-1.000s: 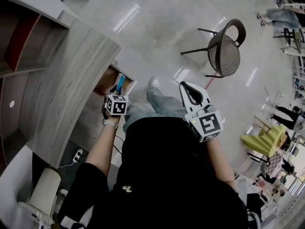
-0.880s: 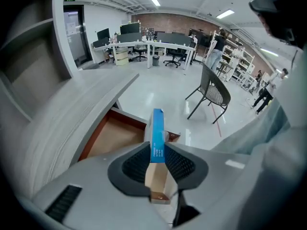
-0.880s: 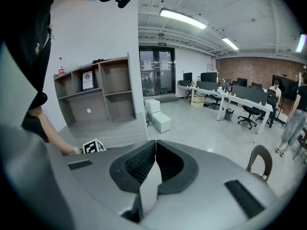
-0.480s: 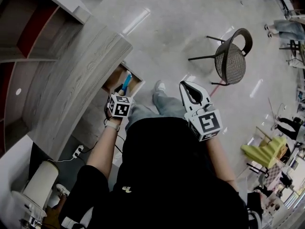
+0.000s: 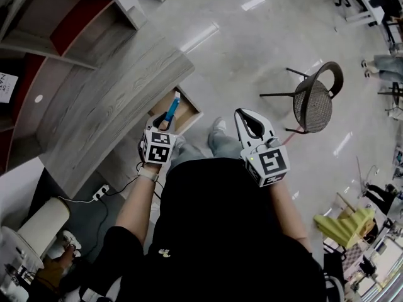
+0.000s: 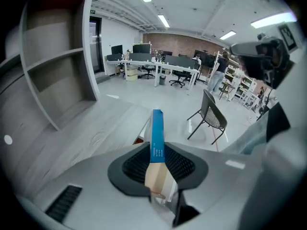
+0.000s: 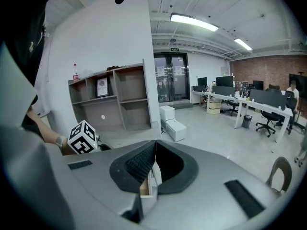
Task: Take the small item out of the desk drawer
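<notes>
A thin blue box (image 5: 172, 108) stands upright between the jaws of my left gripper (image 5: 166, 118), which is shut on its lower end. It hangs above the open wooden drawer (image 5: 189, 114) at the corner of the grey wood-grain desk (image 5: 107, 99). In the left gripper view the blue box (image 6: 157, 137) rises from my left gripper (image 6: 156, 153), with the desk top and drawer behind it. My right gripper (image 5: 244, 113) is held in front of the person's body, apart from the desk. Its jaws in the right gripper view (image 7: 154, 146) are shut together with nothing in them.
A black mesh chair (image 5: 313, 97) stands on the shiny floor to the right. Open shelves (image 5: 60, 27) rise behind the desk. A power strip (image 5: 99, 194) lies on the floor under the desk. White boxes (image 7: 172, 124) sit by the shelf unit.
My left gripper has risen with the blue box, lifting it up out of the drawer. My right gripper has shifted a little sideways and stays shut.
</notes>
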`<action>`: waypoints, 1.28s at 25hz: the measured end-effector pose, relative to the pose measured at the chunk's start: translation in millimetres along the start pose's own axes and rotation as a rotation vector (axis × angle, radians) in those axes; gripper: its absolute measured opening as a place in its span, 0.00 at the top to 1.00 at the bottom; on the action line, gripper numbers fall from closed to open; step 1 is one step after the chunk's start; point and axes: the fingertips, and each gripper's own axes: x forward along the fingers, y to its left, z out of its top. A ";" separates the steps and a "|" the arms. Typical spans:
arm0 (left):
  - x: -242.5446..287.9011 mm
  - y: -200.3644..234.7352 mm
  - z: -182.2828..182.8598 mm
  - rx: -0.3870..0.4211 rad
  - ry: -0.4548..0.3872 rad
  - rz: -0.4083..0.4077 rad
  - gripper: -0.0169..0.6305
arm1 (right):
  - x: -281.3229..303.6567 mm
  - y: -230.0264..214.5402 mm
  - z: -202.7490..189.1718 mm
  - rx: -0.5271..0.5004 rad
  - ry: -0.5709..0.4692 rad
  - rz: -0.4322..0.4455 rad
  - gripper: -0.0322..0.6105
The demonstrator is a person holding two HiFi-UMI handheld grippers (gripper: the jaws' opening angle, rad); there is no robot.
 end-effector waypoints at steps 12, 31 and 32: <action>-102.9 19.5 73.4 -0.075 -0.242 0.117 0.82 | 22.2 31.3 51.6 -0.054 -0.076 0.135 0.95; -245.7 46.2 121.6 -0.172 -0.576 0.340 0.82 | 40.0 90.2 121.9 -0.151 -0.192 0.335 0.95; -251.4 47.9 121.9 -0.176 -0.585 0.354 0.82 | 41.2 92.9 126.3 -0.153 -0.197 0.343 0.95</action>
